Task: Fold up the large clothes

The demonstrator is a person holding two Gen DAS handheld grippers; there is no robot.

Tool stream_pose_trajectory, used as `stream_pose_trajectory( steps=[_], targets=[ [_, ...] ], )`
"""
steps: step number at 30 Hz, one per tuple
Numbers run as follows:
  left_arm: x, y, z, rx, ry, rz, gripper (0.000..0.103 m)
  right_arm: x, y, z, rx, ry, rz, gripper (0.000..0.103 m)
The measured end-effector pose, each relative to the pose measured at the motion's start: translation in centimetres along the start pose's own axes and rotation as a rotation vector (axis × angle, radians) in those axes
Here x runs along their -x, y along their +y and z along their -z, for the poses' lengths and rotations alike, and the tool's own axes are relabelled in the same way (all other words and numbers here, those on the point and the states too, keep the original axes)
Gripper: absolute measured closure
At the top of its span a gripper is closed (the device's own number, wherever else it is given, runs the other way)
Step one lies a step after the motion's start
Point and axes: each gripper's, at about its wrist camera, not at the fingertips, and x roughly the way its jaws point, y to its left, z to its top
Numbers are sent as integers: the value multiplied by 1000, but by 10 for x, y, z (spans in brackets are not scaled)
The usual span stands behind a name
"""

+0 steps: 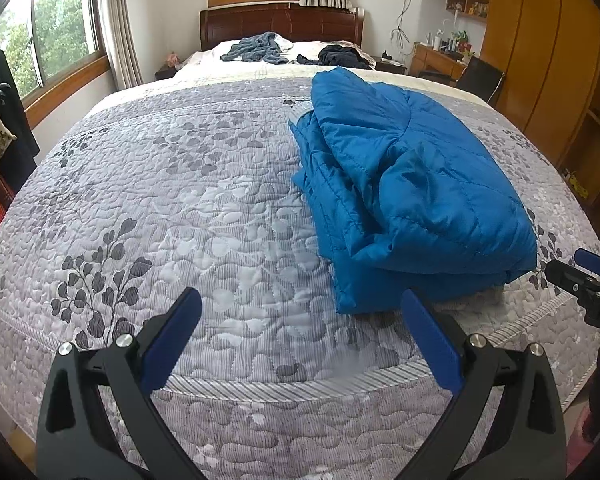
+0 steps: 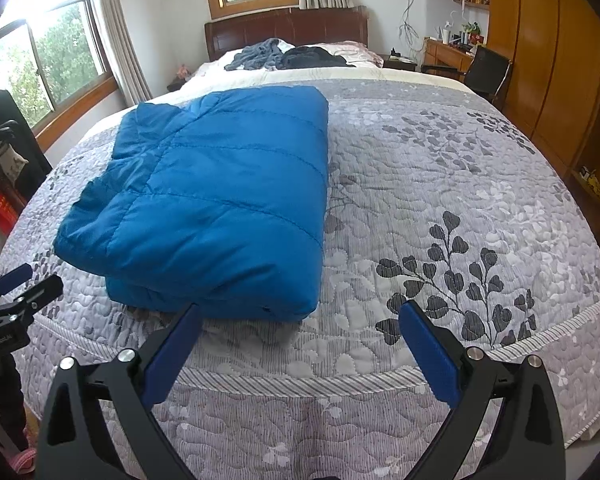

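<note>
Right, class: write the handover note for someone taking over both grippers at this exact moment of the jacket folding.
Left gripper: jaws open, empty, above the near edge of the bed, left of the jacket.
Right gripper: jaws open, empty, at the jacket's near right corner.
Blue padded jacket: lying folded into a compact stack on the grey floral bedspread, not gripped by anything.
Done: the fold looks finished; the left side of the stack is looser and uneven.
Left: perhaps tidy that side. More crumpled clothes lie near the headboard, unfolded.

Left gripper, black arms, blue pads, silver screws; right gripper, same build
</note>
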Motion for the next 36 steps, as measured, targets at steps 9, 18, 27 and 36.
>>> stream_pose_trajectory(
  steps=[9,18,27,36],
  targets=[
    [0,1,0,2,2,2,4,-1,4,-1,12,5,-4,4],
    [-1,2,0,2,4,0,4,-3,5,-1,18,13,-9,4],
    [-2,2,1,0,8,1,4,-6,5,0,14,24,-15,4],
    [-2,2,1,0,9,1,4,-7,5,0,18,25,-19,4]
  ],
)
